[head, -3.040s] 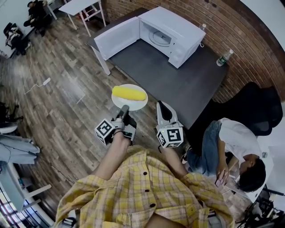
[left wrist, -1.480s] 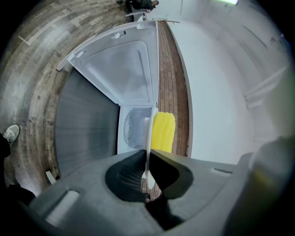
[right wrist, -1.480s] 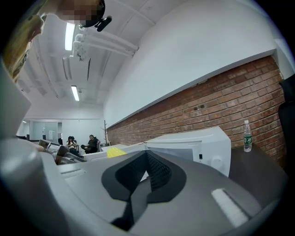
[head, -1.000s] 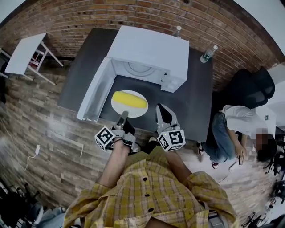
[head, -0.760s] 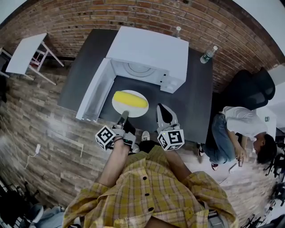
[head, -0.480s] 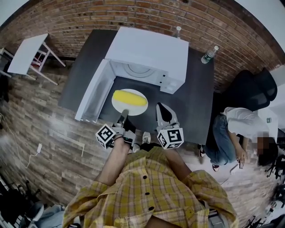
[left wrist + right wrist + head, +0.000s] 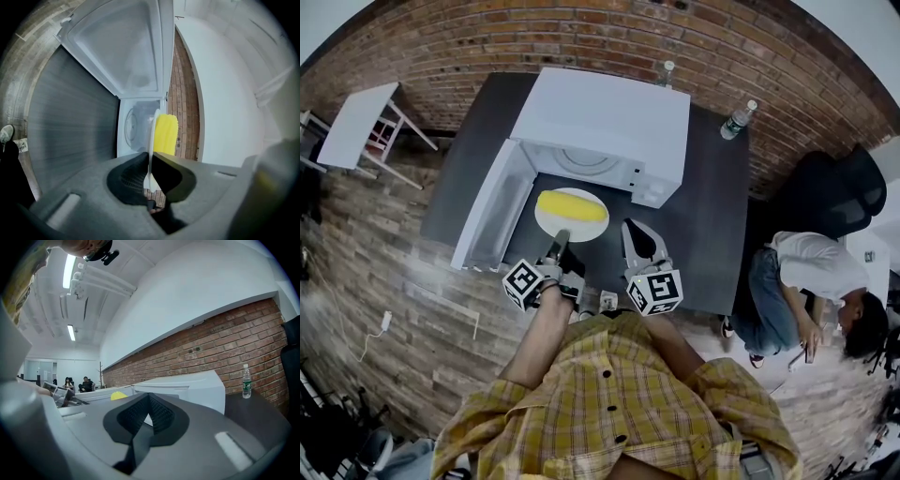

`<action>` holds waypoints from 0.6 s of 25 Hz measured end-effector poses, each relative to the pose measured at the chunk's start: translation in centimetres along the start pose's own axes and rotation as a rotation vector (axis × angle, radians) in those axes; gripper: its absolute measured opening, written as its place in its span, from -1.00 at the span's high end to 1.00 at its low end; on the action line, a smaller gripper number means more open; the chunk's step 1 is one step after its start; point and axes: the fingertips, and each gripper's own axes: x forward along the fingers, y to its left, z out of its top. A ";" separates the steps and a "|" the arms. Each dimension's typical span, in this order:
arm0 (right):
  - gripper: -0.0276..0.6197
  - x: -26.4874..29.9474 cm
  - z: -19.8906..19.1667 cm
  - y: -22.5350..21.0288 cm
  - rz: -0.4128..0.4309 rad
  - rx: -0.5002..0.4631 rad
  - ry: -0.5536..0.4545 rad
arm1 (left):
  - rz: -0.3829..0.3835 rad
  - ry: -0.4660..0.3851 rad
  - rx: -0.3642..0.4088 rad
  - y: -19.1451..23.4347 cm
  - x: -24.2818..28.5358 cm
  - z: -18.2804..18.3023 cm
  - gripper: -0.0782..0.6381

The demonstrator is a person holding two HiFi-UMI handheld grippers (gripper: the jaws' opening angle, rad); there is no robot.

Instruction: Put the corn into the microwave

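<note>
Left gripper (image 7: 560, 240), pinching the rim of the plate (image 7: 573, 231) bearing the corn (image 7: 572, 205), has carried it up to the open microwave (image 7: 600, 117); right gripper (image 7: 637, 232) rides alongside, pressed together and empty, with insertion likely next

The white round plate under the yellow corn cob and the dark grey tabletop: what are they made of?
White round plate: smooth, matte, thin-edged; plastic or ceramic, can't tell. Dark grey tabletop: flat, matte, evenly coloured; probably laminate or painted board.
</note>
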 end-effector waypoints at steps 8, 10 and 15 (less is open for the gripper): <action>0.91 1.1 -0.6 -0.9 0.017 -0.001 0.022 | 0.015 -0.010 -0.008 1.1 3.1 0.4 0.72; 0.91 1.3 -0.5 -1.1 0.022 -0.007 0.023 | 0.018 -0.008 0.006 1.4 4.0 0.6 0.72; 0.91 1.7 -0.9 -1.1 0.038 -0.006 0.035 | 0.030 -0.014 0.014 2.6 5.7 0.8 0.72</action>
